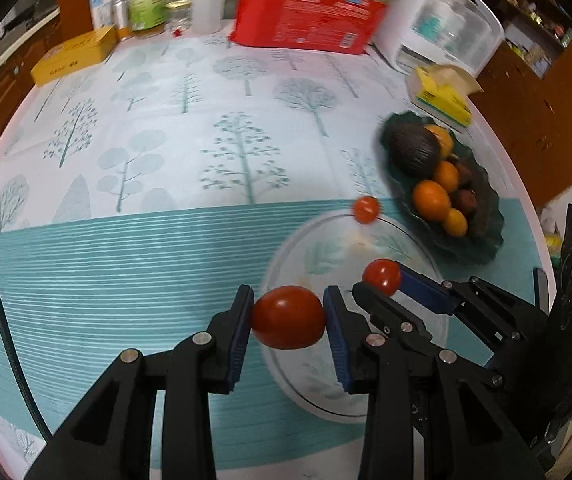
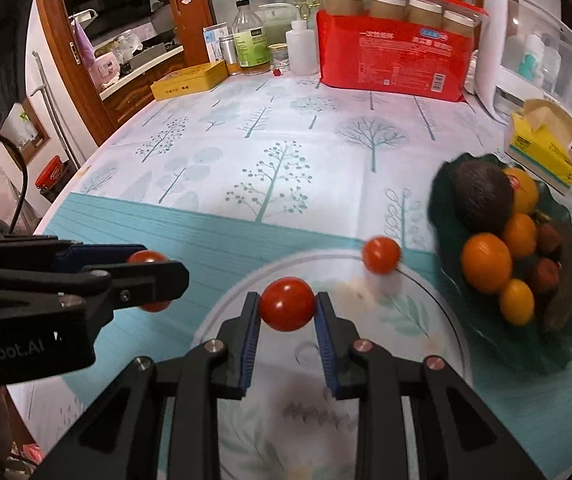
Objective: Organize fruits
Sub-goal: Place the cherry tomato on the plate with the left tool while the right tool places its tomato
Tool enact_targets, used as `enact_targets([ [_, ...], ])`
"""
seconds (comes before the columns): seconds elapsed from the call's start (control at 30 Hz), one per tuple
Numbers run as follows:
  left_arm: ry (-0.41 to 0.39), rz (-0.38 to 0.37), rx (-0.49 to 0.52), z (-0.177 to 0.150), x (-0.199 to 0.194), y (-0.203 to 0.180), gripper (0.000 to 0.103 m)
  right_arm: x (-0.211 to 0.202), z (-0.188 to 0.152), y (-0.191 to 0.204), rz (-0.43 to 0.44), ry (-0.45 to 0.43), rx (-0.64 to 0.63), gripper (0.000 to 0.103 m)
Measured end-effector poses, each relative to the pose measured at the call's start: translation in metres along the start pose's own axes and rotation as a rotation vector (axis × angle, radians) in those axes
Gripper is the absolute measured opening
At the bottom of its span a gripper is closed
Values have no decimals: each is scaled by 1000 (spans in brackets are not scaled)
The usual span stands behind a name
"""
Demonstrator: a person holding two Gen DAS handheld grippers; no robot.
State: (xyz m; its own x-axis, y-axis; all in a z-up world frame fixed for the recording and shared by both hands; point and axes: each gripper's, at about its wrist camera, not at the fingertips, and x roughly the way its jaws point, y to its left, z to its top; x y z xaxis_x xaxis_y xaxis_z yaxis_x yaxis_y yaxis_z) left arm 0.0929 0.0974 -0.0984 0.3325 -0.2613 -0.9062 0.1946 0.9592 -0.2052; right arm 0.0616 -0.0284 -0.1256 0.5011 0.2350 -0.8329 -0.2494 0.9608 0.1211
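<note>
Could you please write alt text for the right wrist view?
The right hand-held gripper grips a tomato above a clear plate. A third tomato sits at its far rim, beside a green fruit dish.

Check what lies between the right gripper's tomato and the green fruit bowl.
In the right wrist view, only bare clear plate separates the held tomato from the green bowl; a loose tomato sits farther back.

Both grippers: matte black plastic linkage arms w/ silver round screws at pivots, blue ribbed pads on inner finger faces. Left gripper (image 1: 288,316) body, seen at 9 o'clock in right-wrist view, carries white lettering "nRobot.AI"; black cable at 9 o'clock. Right gripper (image 2: 288,306) housing shows green LED at 3 o'clock in left-wrist view.
</note>
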Motion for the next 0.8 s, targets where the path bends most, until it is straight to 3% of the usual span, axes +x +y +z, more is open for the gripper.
enact_targets([
  [0.27, -51, -13, 86, 28, -34, -75, 34, -65, 3, -50, -19, -42, 40, 27],
  [0.53, -142, -47, 180, 92, -70, -169, 35, -158, 74, -131, -74, -154, 53, 27],
  [0.67, -137, -75, 172, 119, -65, -199, 35, -181, 112, -168, -104, -170, 46, 27],
  [0.8, -94, -62, 165, 123, -34, -214, 35, -169, 128, -195, -162, -161, 24, 27],
])
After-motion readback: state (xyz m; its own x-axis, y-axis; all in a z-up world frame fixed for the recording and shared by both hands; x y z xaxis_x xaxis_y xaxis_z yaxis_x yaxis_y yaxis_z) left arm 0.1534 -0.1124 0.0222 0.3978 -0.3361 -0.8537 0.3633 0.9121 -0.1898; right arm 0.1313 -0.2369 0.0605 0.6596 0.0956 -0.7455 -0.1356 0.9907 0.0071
